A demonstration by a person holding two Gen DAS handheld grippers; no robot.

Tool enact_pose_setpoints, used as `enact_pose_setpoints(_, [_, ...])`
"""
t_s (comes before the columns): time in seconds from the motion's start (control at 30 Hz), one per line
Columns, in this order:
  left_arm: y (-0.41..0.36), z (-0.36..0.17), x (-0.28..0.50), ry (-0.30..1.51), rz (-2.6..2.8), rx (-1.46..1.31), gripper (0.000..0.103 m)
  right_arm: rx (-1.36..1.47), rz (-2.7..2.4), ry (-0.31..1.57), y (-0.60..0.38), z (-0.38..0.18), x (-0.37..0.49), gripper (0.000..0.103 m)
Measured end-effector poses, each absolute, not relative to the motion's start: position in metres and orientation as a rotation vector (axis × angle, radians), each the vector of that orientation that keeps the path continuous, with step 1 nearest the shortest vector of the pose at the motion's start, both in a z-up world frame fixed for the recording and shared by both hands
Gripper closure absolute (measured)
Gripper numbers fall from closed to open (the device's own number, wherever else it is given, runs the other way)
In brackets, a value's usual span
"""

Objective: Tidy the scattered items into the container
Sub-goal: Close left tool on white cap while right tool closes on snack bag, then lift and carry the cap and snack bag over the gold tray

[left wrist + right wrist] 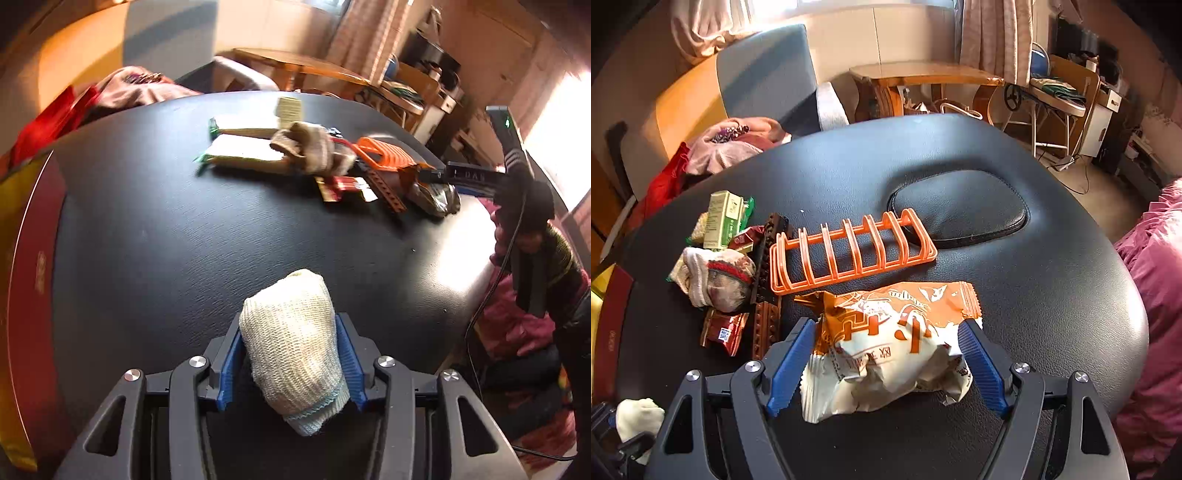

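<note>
My left gripper is shut on a rolled white sock and holds it above the black table. My right gripper is shut on an orange and white snack packet at the table's near side; it also shows in the left wrist view. The pile holds an orange rack, a rolled patterned sock, a green box, red packets and a brown toothed strip. A red container's edge is at the left.
A padded oval inset sits in the tabletop beyond the rack. A pink blanket lies to the right. Clothes and a grey chair are behind the table. A wooden table stands farther back.
</note>
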State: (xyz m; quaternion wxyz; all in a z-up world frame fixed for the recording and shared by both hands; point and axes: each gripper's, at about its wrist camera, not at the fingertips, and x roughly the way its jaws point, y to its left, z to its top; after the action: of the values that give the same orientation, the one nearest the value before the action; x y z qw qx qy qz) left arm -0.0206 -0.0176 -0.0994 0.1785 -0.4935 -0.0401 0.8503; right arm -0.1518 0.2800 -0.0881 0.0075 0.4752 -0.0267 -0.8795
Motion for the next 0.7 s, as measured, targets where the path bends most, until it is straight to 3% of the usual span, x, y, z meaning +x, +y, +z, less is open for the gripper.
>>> enact_pose_setpoints(0.37, [-0.024,-0.1,-0.012,-0.139,2.417,-1.382,0.055,1.474,-2.721,-0.106,0.276,-0.092,-0.105,0.039])
enact_pose_setpoints(0.7, [-0.036,-0.099,-0.006,-0.157,2.436,-1.385,0.055,1.419,-2.711,-0.125,0.257,-0.093,-0.057,0.037])
